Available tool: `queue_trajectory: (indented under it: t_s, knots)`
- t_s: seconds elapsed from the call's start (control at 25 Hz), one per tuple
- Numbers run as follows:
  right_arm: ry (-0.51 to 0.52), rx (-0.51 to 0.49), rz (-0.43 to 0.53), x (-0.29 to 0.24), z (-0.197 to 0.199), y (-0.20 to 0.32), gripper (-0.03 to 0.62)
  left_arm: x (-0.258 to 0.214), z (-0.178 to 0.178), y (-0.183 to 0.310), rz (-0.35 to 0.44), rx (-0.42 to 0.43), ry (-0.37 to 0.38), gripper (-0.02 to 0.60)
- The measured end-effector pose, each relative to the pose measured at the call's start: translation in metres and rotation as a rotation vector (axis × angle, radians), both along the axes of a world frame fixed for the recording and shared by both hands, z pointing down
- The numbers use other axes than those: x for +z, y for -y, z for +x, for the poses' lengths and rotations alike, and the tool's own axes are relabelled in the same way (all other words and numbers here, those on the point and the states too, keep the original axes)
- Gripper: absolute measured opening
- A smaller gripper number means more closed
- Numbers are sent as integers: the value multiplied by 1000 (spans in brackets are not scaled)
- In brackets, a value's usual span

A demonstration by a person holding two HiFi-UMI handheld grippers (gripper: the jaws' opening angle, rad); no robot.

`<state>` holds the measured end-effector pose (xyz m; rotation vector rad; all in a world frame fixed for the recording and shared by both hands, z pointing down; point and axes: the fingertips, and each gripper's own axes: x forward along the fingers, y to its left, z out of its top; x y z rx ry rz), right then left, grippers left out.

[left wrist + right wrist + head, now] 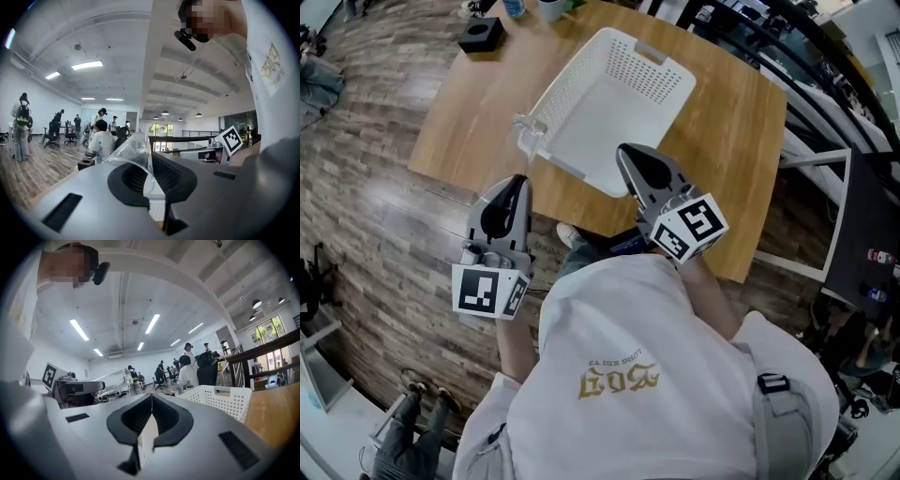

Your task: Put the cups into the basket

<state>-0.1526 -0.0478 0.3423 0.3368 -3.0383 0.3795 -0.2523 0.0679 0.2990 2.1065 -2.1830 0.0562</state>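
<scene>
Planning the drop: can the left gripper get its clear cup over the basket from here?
Probably yes. The left gripper is shut on the clear plastic cup, which sits beside the near-left rim of the white basket, with nothing between them. The right gripper, shut and empty, is off to the side.

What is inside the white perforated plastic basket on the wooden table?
Nothing visible: the white perforated plastic basket shows a bare floor. The right claw covers its near corner. The clear plastic cup is by its left corner, in the left claw.
</scene>
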Motion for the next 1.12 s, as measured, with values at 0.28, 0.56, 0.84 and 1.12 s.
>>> queue_trajectory:
  t_s: [0.28, 0.56, 0.84, 1.12]
  knots:
    - [-41, 85, 28, 1, -27, -3, 11, 7, -35, 12, -20, 94, 1, 25]
    - [-1, 134, -9, -5, -34, 11, 11, 12, -47, 37, -28, 171, -53, 25]
    - [20, 176, -24, -8, -28, 28, 11, 7, -42, 57, -34, 214, -24, 25]
    - [-25, 127, -55, 3, -34, 27, 11, 6, -35, 76, -58, 252, 15, 25]
